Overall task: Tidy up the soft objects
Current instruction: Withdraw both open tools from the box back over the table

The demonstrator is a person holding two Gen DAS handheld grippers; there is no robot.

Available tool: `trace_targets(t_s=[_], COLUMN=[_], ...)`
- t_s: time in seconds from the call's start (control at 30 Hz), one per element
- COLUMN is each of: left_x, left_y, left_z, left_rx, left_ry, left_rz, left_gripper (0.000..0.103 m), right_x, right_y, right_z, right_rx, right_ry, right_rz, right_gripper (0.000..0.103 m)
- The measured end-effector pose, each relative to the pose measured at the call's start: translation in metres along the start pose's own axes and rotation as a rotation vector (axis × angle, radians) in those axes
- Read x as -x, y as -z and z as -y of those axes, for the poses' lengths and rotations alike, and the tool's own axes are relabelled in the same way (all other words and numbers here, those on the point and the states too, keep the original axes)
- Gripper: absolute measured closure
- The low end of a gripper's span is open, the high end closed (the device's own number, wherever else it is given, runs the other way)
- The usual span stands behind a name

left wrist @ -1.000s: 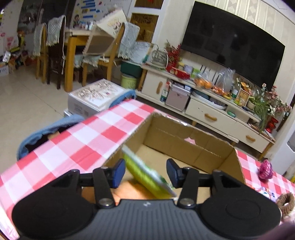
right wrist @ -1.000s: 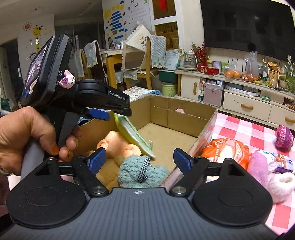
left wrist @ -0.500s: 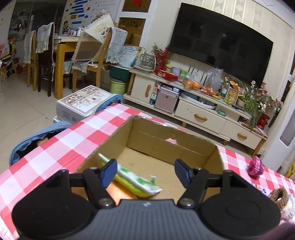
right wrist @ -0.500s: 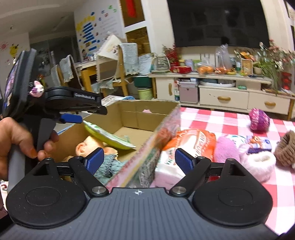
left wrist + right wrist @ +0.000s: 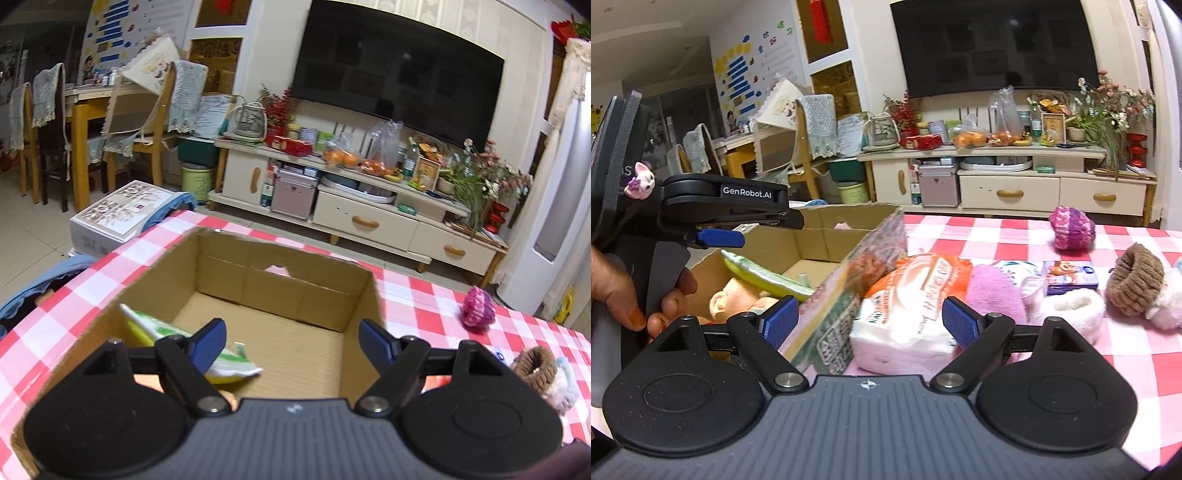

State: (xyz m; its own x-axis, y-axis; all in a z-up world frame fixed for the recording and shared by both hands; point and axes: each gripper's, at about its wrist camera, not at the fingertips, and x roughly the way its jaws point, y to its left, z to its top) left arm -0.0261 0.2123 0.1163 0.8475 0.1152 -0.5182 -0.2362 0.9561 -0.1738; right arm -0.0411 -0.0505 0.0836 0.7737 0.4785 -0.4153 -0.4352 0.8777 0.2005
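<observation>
Green-and-white soft packet [image 5: 192, 341] (crinkled, glossy) lies slanted inside cardboard box [image 5: 280, 291].

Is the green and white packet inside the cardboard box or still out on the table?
Inside. The green and white packet lies in the cardboard box, leaning near its left wall, free of any grip.

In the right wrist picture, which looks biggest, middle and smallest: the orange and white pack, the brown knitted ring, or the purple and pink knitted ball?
1. orange and white pack, though it lies nearest the camera.
2. and 3. brown knitted ring and purple and pink knitted ball: too alike to rank, and the ball sits farther back.
</observation>
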Motion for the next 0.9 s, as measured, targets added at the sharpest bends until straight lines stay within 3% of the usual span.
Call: trace_targets(t_s=[0.9], left_x=[-0.003], left_y=[0.024], left_z=[0.083], left_rx=[-0.142], left_ry=[0.125], left_rz=[-0.017], left_gripper=[0.021], right_x=[0.004], right_y=[0.004], right_z=[0.005], right_rx=[-0.078], right_ry=[0.136], right_rz=[0.063], right_gripper=[0.0])
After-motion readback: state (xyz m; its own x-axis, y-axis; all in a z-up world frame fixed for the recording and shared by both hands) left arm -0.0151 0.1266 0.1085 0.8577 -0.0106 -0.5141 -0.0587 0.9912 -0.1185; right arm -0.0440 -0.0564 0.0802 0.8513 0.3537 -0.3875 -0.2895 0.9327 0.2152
